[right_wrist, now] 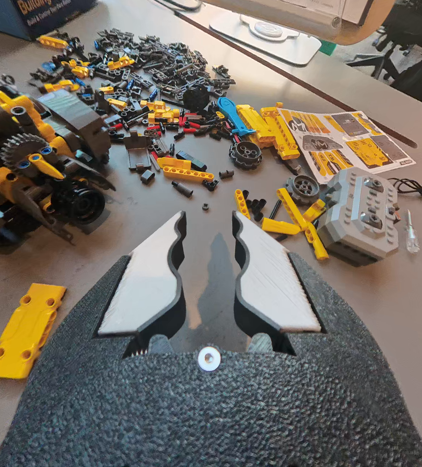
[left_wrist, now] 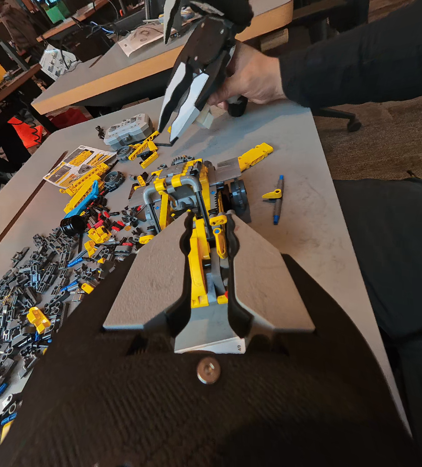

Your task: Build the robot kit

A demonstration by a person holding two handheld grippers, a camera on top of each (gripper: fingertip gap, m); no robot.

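Note:
A half-built yellow and grey toy vehicle (left_wrist: pixel 179 192) stands on the grey table (left_wrist: pixel 306 240). My left gripper (left_wrist: pixel 208 217) is shut on the vehicle's yellow and grey near end, which fills the gap between its fingers. My right gripper (right_wrist: pixel 208 214) is open and empty, just above the table between the vehicle (right_wrist: pixel 40 156) and a grey battery box (right_wrist: pixel 359 222). A small black bush (right_wrist: pixel 206 206) lies just ahead of its tips. The right gripper also shows in the left wrist view (left_wrist: pixel 167 135), held by a hand (left_wrist: pixel 250 78) and pointing down near the battery box (left_wrist: pixel 129 129).
A heap of dark, yellow and red pieces (right_wrist: pixel 167 58) covers the table's far side in the right wrist view. Also there: a blue tool (right_wrist: pixel 235 118), a sticker sheet (right_wrist: pixel 343 141), a yellow panel (right_wrist: pixel 25 331), a clear screwdriver (right_wrist: pixel 410 235) and a grey axle (left_wrist: pixel 278 197). About 25 cm separates my left fingertips from my right. The small black bush (right_wrist: pixel 206 206) is closer to my right gripper, around 5 cm from its tips; the left tips are 25 cm off.

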